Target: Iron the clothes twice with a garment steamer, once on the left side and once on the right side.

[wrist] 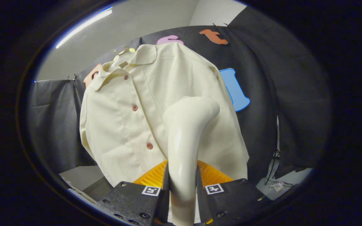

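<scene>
A cream button-up shirt (127, 103) with a round collar and small reddish buttons hangs against the black booth wall. My gripper (182, 185) is shut on the handle of a glossy white garment steamer (185, 135). The handle runs up from between my fingers, and its rounded head bends to the right. That head sits in front of the shirt's right half, right of the button line, at about mid-height. Whether the head touches the cloth I cannot tell. The steamer hides part of the shirt's lower right front.
Black cloth walls (281, 94) surround the shirt. A grey surface (80, 175) lies below the shirt to the left. A thin dark cable (273, 166) hangs at the lower right over a pale floor area with a small white item (276, 187).
</scene>
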Available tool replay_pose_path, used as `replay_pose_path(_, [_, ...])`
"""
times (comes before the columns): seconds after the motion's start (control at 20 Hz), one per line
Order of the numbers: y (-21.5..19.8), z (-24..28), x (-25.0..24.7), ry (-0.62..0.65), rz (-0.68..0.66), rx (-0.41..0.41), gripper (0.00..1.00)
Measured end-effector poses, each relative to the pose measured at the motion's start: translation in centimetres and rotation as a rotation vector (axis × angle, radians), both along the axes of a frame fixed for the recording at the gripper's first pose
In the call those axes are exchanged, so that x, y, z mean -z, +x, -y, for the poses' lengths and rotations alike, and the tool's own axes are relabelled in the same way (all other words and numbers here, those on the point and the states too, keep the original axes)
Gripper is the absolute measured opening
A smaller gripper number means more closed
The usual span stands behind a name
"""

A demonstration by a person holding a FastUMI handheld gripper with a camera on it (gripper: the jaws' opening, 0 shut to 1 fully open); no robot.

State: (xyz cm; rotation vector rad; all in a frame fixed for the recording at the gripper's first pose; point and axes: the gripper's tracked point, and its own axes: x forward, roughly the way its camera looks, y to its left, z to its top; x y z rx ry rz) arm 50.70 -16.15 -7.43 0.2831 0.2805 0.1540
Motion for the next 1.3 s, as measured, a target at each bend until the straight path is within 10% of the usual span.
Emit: replay_pose_path(1.3, [-8.8, 5.3, 20.0, 0.131, -0.213, 0.031, 0.37])
